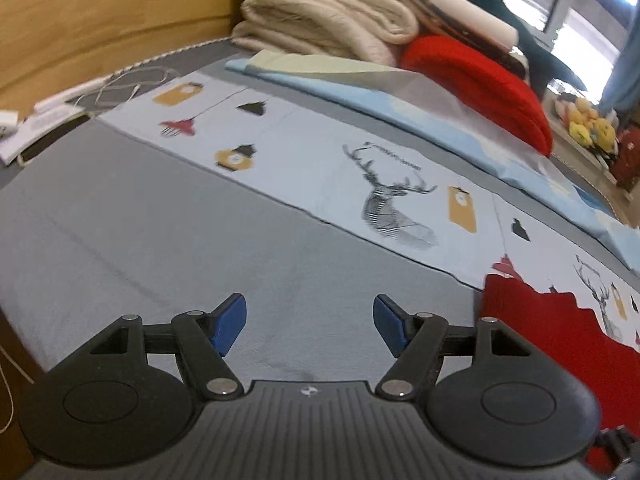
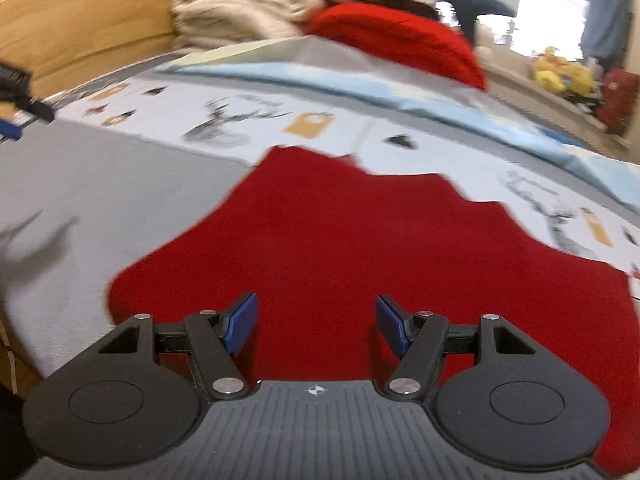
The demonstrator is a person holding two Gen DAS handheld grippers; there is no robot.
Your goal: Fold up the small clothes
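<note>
A small dark red garment [image 2: 340,240] lies flat on the grey bed sheet [image 2: 100,184], its far edge over a pale blue printed cloth [image 2: 248,120]. My right gripper [image 2: 316,326] is open and empty, just above the garment's near part. In the left wrist view the garment [image 1: 548,340] shows at the lower right. My left gripper [image 1: 310,326] is open and empty over bare grey sheet [image 1: 200,240], to the left of the garment. Part of the left gripper shows at the left edge of the right wrist view [image 2: 16,92].
At the back of the bed is a stack of folded cream blankets [image 1: 320,12], a red knitted item [image 1: 480,80] and a light blue folded sheet [image 1: 400,100]. A white cable and charger [image 1: 100,92] lie at the far left by the wooden headboard [image 1: 100,20]. The bed's edge is at the left.
</note>
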